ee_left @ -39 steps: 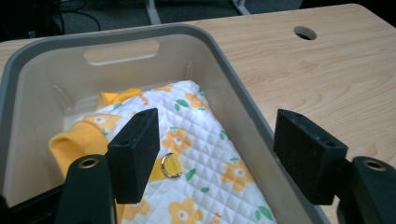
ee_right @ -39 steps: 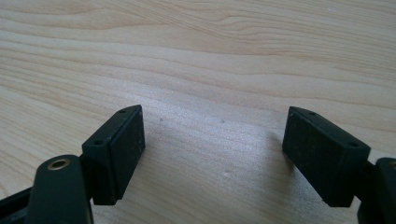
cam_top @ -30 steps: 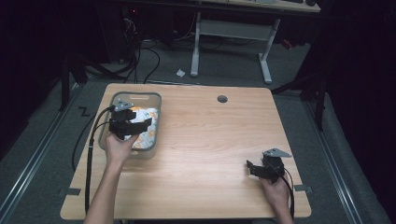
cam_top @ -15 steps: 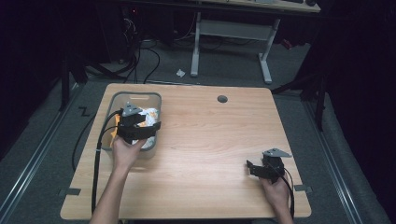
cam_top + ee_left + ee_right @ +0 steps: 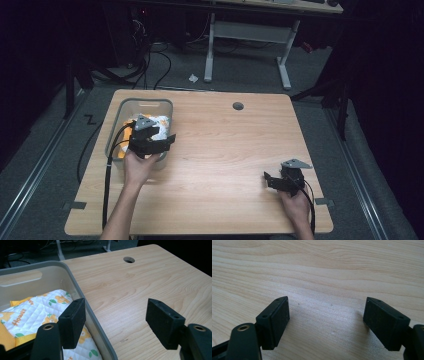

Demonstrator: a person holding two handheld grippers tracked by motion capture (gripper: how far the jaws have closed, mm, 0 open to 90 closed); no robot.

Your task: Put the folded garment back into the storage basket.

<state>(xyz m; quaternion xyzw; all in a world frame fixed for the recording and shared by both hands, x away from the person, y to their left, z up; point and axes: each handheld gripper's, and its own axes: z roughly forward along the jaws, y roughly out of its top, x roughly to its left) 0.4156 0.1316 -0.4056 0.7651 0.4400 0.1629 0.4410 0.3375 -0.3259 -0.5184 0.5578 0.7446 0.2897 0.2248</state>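
1. High view: left gripper (image 5: 159, 141) poised over the near right rim of the grey bin (image 5: 116, 131) at the table's left side, jaws apart and holding nothing. Quilted cloth (image 5: 162, 124), white with orange print, lying inside the bin, just beyond the gripper. Right gripper (image 5: 274, 181) parked low on the wooden table (image 5: 225, 145) near its front right corner, well apart from the bin, also spread and empty.

2. Left gripper view: 1 jaw inside the bin above the cloth (image 5: 32, 312), the other outside over bare wood, the bin wall (image 5: 85, 300) running between them. Likely step: reaching in for the cloth. Best done by shifting further over the bin so both jaws clear the wall, then dipping onto a raised fold and pinching fabric alone, not the rim.

3. Right gripper view: jaws wide apart, nothing between them, plain wood grain beneath.

4. Around and in the way: bin wall as the main obstacle; round cable hole (image 5: 238, 106) toward the far edge, harmless; left gripper's cable (image 5: 106, 170) trailing beside the bin, worth keeping off the rim.
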